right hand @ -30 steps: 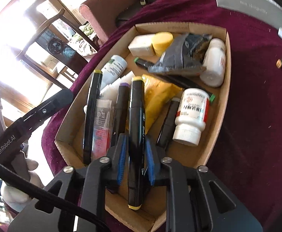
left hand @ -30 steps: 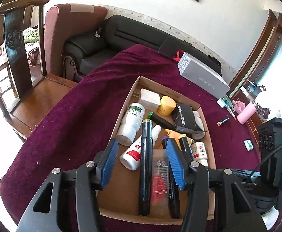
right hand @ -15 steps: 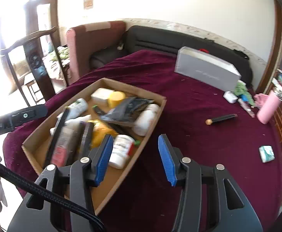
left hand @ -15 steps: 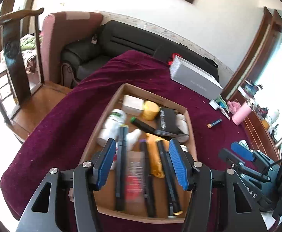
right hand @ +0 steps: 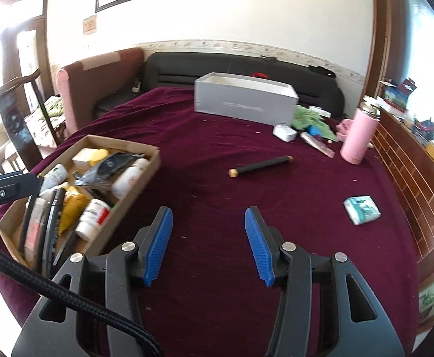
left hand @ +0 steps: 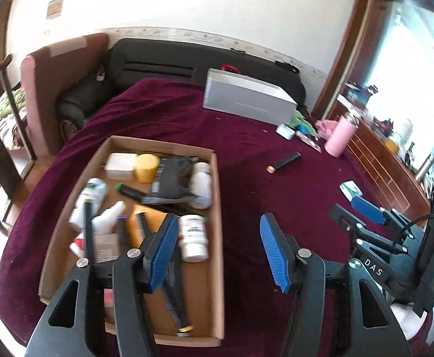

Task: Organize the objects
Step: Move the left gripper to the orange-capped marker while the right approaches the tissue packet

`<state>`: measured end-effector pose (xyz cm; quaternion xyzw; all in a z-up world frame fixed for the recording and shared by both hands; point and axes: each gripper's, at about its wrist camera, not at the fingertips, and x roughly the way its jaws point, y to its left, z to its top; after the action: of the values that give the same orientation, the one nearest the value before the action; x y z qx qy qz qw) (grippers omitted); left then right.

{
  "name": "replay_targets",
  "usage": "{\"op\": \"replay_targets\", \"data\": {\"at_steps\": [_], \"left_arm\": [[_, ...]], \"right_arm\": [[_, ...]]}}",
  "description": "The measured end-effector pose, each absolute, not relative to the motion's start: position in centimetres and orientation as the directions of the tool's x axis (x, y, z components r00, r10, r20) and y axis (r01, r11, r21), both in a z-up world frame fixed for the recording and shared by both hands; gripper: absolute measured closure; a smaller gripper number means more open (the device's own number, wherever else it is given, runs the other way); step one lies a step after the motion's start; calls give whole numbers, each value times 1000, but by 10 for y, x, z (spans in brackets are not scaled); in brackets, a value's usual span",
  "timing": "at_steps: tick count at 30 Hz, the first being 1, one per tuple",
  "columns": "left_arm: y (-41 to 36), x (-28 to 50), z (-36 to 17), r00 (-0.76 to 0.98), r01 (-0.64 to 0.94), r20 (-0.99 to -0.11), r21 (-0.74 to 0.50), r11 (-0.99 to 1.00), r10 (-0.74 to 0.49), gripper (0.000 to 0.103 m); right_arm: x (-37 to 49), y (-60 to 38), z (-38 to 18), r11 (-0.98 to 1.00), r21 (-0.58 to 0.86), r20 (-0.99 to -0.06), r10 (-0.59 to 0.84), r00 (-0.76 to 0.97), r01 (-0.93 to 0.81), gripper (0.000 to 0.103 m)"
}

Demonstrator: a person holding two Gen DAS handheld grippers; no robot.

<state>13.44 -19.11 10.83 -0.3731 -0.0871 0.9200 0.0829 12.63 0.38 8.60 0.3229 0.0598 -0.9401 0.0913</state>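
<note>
Above maroon cloth [right hand: 205, 136]: right tongs [right hand: 208, 239] angled down, jaws parted, empty.

Each tool is a matte black plastic frame with triangular cut-outs in its two arms and round silver screws at the pivots. The left tool [left hand: 218, 250] and the right tool [right hand: 208, 245] both carry two fingers faced with ribbed blue pads [right hand: 158, 247]. A thick braided black cable [right hand: 68, 294] crosses the near left of the right tool. Seen from the left wrist, the right tool's side bears white letters "DAS" [left hand: 373, 267].
</note>
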Motion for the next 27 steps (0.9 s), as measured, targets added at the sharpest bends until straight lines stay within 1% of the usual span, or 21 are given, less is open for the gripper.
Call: {"op": "replay_targets", "data": {"at_steps": [12, 15, 18, 21, 23, 24, 26, 27], "left_arm": [[-118, 131, 115, -671, -193, -704, -139, -971, 234, 52], [-105, 122, 122, -659, -222, -708, -140, -965, 254, 52], [-94, 102, 140, -656, -245, -700, -158, -956, 284, 52], [-78, 82, 165, -692, -285, -654, -144, -948, 307, 52], [-63, 63, 176, -708, -308, -634, -118, -944, 310, 46], [-56, 53, 177, -709, -317, -633, -108, -942, 311, 46], [-46, 34, 172, -696, -323, -649, -99, -941, 307, 46], [-39, 22, 166, -680, -322, -668, -99, -942, 303, 46]], "right_arm": [[130, 58, 85, -990, -30, -602, -91, -793, 137, 50], [129, 65, 84, -991, -33, -604, -82, -793, 128, 50], [120, 81, 86, -992, -45, -616, -63, -785, 114, 50], [97, 127, 94, -998, 41, -631, -58, -774, 42, 50], [83, 171, 97, -986, 159, -630, -68, -773, -42, 48], [76, 189, 96, -974, 213, -624, -76, -778, -75, 45], [68, 225, 90, -939, 302, -613, -62, -788, -162, 44], [64, 236, 87, -928, 322, -611, -53, -790, -187, 44]]}}
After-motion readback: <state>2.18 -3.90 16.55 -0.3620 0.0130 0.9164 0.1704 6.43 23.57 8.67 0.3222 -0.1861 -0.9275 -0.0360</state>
